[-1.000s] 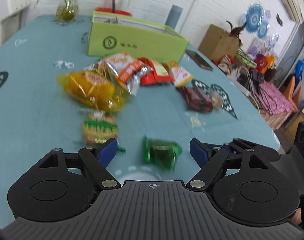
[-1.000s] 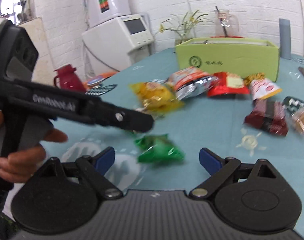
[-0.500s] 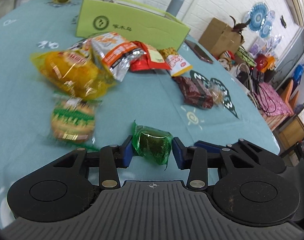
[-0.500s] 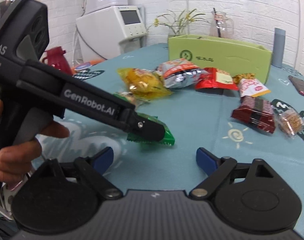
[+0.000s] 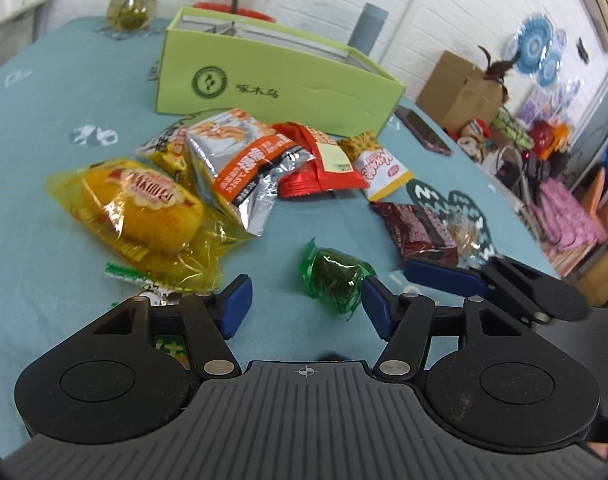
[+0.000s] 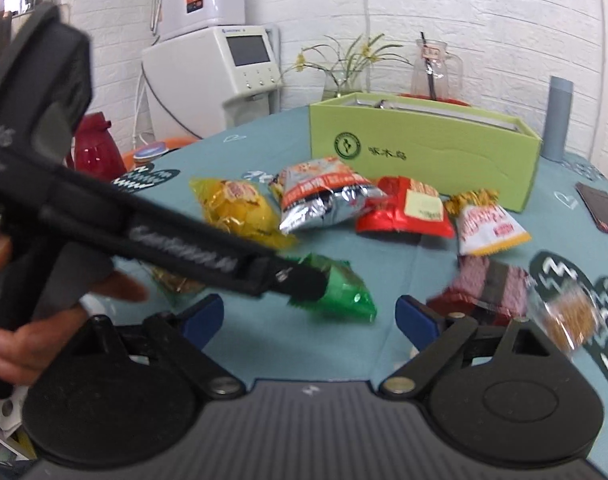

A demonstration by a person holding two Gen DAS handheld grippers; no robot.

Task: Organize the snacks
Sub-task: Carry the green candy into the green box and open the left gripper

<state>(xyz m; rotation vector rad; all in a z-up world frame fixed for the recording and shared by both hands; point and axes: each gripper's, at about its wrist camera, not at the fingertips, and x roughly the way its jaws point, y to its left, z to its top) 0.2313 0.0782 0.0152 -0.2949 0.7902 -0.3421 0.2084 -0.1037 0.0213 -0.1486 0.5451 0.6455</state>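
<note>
Landmark: green box point(image 5: 272, 76), open-topped, on the teal tablecloth point(image 5: 44, 120). Its front face carries a round dark-green logo and three Chinese characters; I read them as 啄木鸟, not fully sure.

Snacks lie in a loose heap in front of the box. Silver-orange pouch point(image 5: 240, 160) sits nearest its front face, print is Chinese, too small to read. Red pack point(image 5: 316, 160) with a pale label is beside it, then a white-red-yellow pack point(image 5: 384, 170) toward the box's right corner. Yellow cake bag point(image 5: 140, 208) is further out from the box, red round logo, unreadable. Dark red wafer pack point(image 5: 420, 232) sits out past the box's right end.

Green candy wrapper point(image 5: 336, 276) lies furthest from the box, on the cloth, between the left gripper point(image 5: 304, 304) pads. Jaws have just been opening, roughly half spread; the wrapper touches or nearly touches the right pad, clear gap on the other side, not clamped.

Right gripper point(image 6: 310, 318) has its jaws wide apart with nothing between them; it's blurred. Writing on the left gripper's body is too smeared to read in the right wrist view.

Open cloth runs left of the box. A phone point(image 5: 422, 132) lies off the box's right end, near the table edge.
</note>
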